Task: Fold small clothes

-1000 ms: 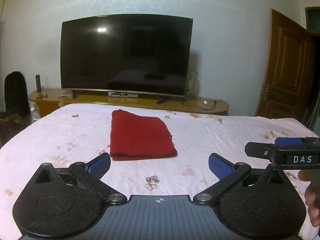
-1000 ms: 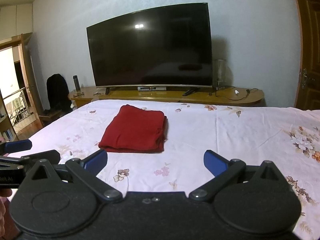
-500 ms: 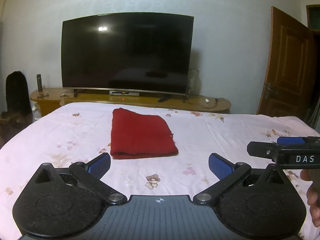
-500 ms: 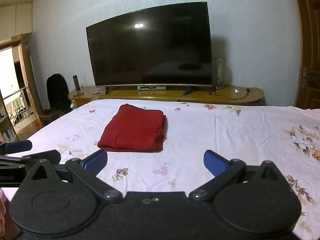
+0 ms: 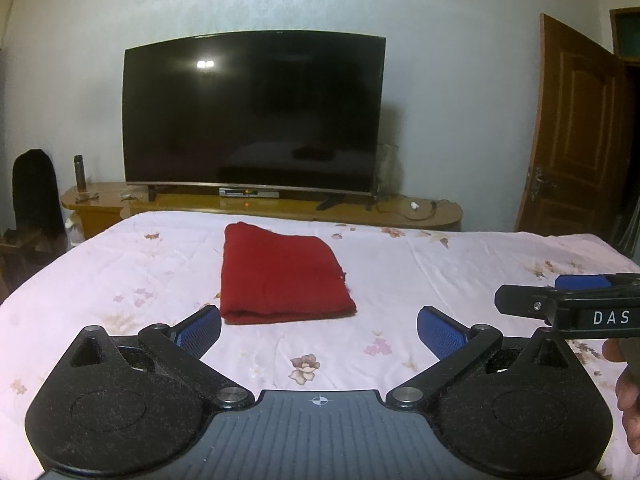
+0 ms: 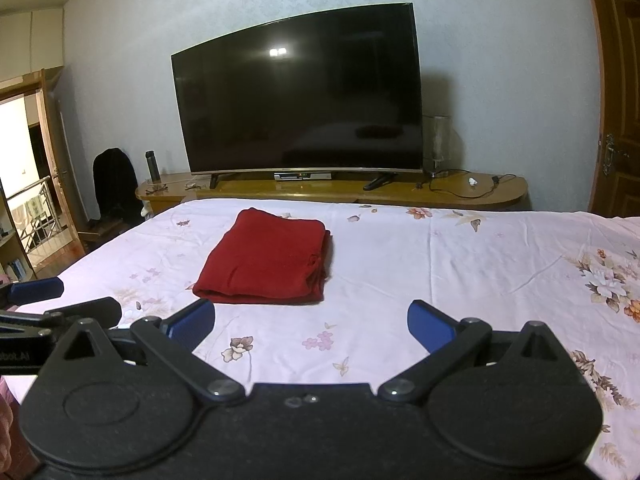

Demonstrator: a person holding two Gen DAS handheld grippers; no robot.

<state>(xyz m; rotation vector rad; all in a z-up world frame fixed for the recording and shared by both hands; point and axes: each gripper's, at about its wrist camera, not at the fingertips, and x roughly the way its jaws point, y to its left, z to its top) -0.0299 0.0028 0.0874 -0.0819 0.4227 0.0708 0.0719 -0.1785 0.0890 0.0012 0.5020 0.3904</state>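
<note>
A red garment point(image 5: 280, 274) lies folded into a flat rectangle on the pink floral bedsheet point(image 5: 460, 264), seen in both wrist views point(image 6: 266, 258). My left gripper point(image 5: 318, 330) hovers over the near part of the bed, open and empty, a short way in front of the garment's near edge. Over the sheet just right of the garment's near edge, my right gripper point(image 6: 310, 326) is likewise open with nothing between its blue pads. Each gripper shows at the edge of the other's view: the right one point(image 5: 568, 304) at far right, the left one point(image 6: 36, 300) at far left.
Beyond the bed's far edge a large dark television point(image 5: 252, 114) stands on a long wooden cabinet point(image 5: 420, 212). A wooden door point(image 5: 576, 140) is at the right, an open doorway point(image 6: 24, 184) at the left. A hand point(image 5: 628, 392) holds the right gripper.
Both grippers have drawn back and risen slightly, so the red garment sits a little farther off. It has not moved, and the jaws stay open.
</note>
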